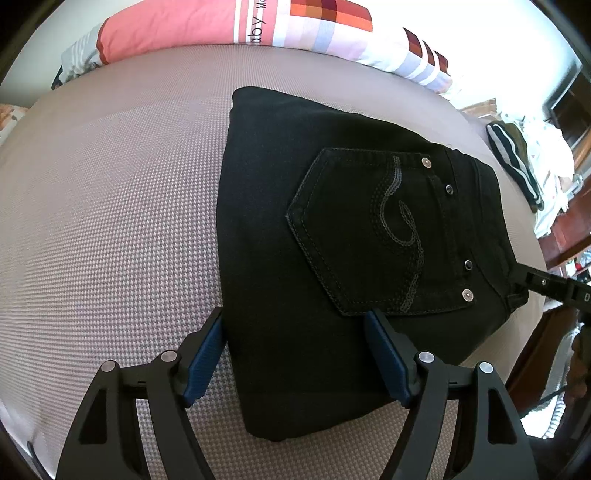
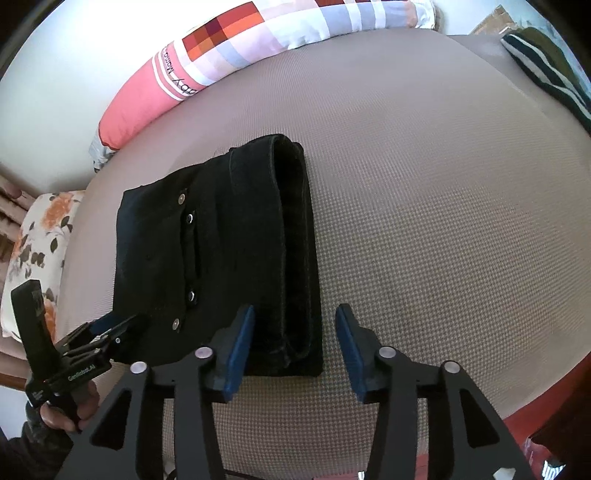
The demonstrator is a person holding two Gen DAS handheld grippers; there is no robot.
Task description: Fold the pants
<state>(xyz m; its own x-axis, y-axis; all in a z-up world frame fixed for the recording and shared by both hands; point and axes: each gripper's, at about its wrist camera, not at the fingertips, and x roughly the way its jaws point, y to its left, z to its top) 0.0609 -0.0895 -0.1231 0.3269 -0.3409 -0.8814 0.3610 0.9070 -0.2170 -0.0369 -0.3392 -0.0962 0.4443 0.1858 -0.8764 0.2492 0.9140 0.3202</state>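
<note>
Black jeans [image 1: 295, 229] lie folded into a compact rectangle on the bed, back pocket [image 1: 373, 236] with sequin stitching facing up. In the right wrist view the jeans [image 2: 221, 258] show their waistband fold at the right edge. My left gripper [image 1: 295, 350] is open, hovering over the near edge of the jeans with nothing between its blue pads. My right gripper [image 2: 295, 343] is open over the near right corner of the jeans, empty. The right gripper's tip [image 1: 532, 277] touches the waistband side in the left wrist view. The left gripper [image 2: 110, 328] shows at the jeans' left corner.
The bed has a grey-beige textured cover [image 1: 110, 221]. A pink and checked pillow [image 1: 236, 26] lies along the far edge. A floral pillow [image 2: 40, 251] sits at the left. Dark striped clothing [image 2: 546, 62] lies at the far right corner, with wooden furniture [image 1: 561, 232] beyond.
</note>
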